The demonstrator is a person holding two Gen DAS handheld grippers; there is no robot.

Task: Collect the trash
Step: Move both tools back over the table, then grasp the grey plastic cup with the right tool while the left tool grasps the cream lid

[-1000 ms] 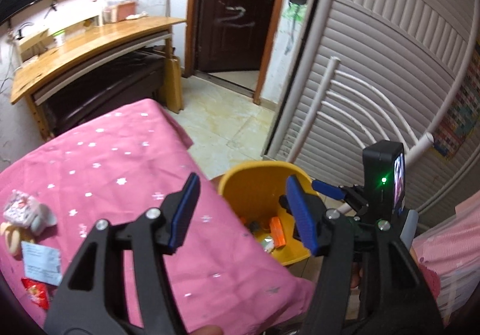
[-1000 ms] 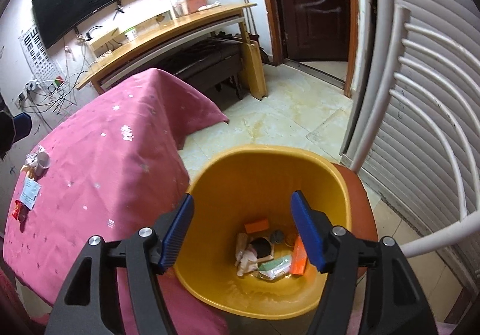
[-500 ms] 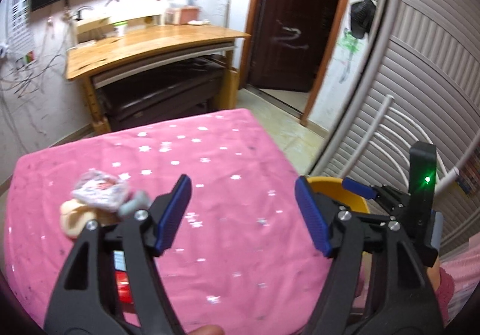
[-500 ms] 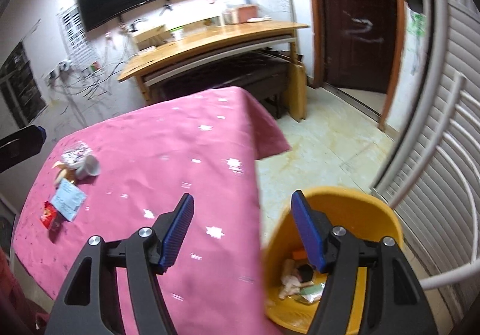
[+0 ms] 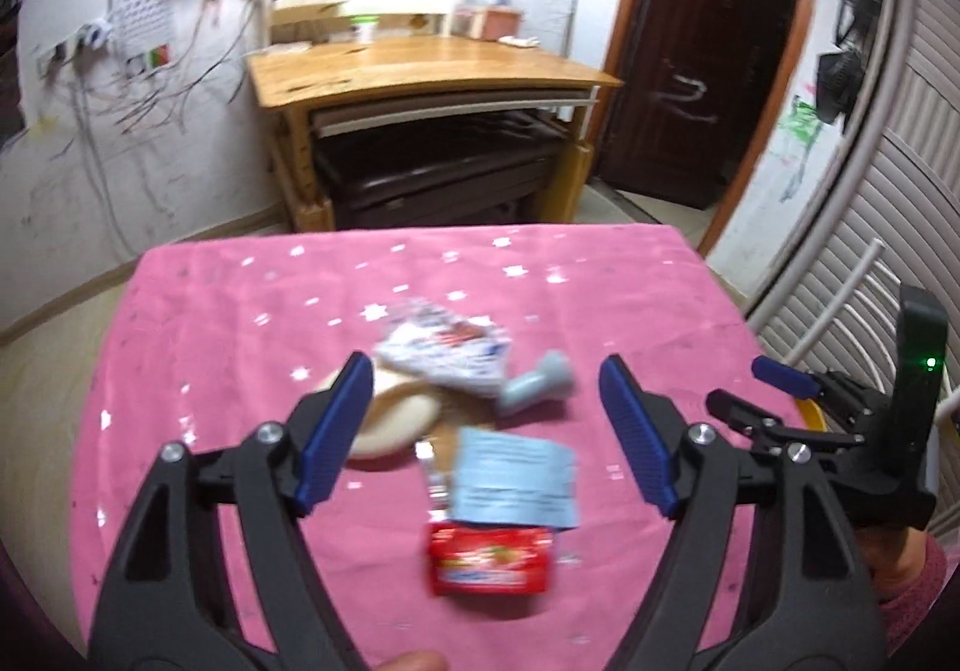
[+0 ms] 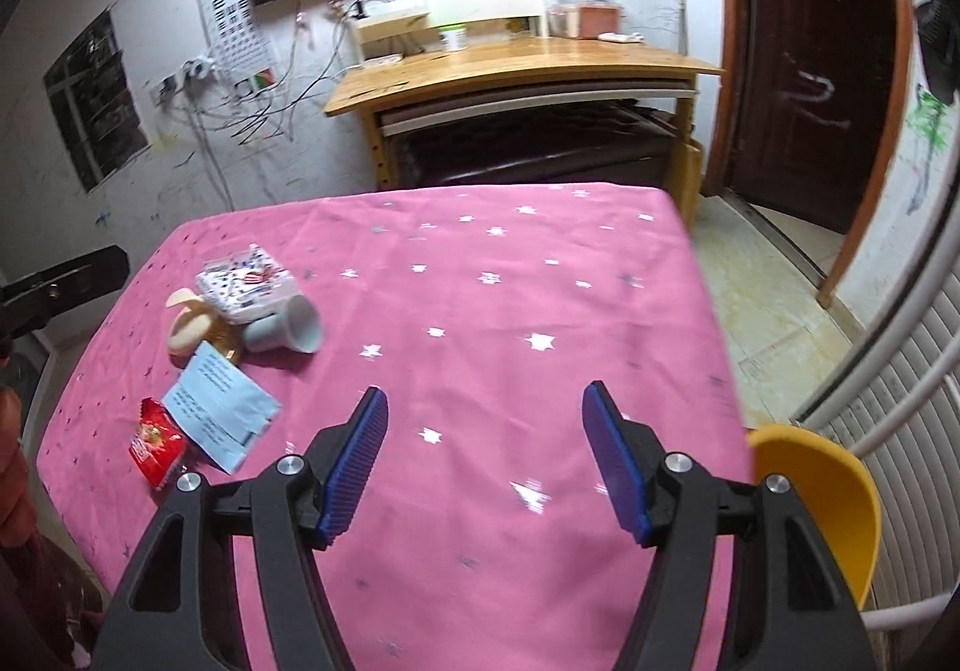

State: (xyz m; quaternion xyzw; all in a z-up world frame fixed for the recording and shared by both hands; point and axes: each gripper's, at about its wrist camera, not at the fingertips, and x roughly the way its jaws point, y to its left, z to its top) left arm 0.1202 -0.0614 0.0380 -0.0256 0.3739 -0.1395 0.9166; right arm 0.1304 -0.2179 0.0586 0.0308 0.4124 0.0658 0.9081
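The left gripper [image 5: 486,434] angles down over a table draped in a pink star-print cloth [image 5: 198,323], its blue-padded jaws spread wide and just widened further, with nothing pressed between them. Beyond its tips the trash lies in a loose cluster, somewhat blurred in this view: a white printed wrapper [image 5: 444,350] on top of a pale banana peel [image 5: 390,419], a small grey cup [image 5: 534,386] tipped on its side just right of them, a light-blue paper slip [image 5: 513,476] nearer the camera, and a red snack packet [image 5: 489,560] touching the slip's lower edge. To the right, part of a hand and a pink sleeve [image 5: 900,575] grip the other tool's handle.

The right gripper [image 6: 486,461] also tilts down over the cloth, jaws parted and empty, above a bare stretch of fabric. From here the same pile sits well off to the left. At the right edge, past the table's corner, the rim of a yellow bin [image 6: 840,497] shows beside white slatted bars [image 6: 900,419].
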